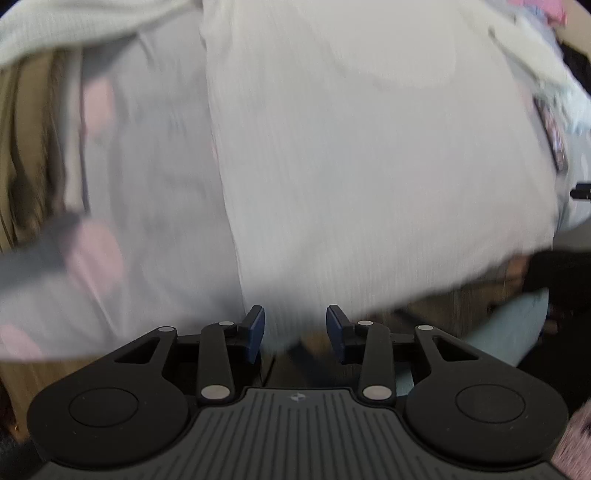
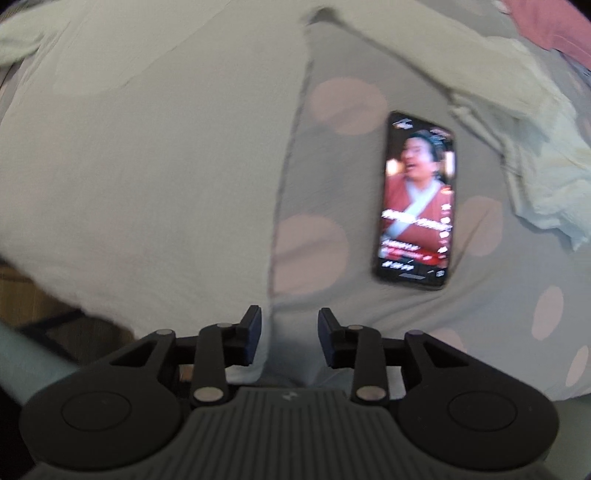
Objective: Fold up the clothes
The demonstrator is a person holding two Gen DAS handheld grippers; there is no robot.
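Two tools are mine here, and both stand with their jaws apart, gripping nothing. Ahead of my left tool a pale ribbed garment fills the view; its near hem lies just in front of the blue-padded fingertips, and one long straight edge runs away from the tool on its left side. From my right tool the same whitish cloth spreads ahead and to the left, with what looks like a sleeve trailing off to the far right.

Beneath it lies a grey bedsheet with soft pink dots, so this is a bed. A phone with its screen lit rests on the sheet ahead and right of my right tool, just beside the garment's edge but apart from it.

How far along am I? That straight left edge may be a fold already laid, or only a side seam of a shirt spread flat; motion blur keeps me from telling. With the sleeve sprawled out, I judge the piece is not yet a tidy packet.

The fabric looks thin, finely ribbed and limp, likely to sag and slide when lifted. A crumpled cream cloth lies at far right, with something pink beyond it.
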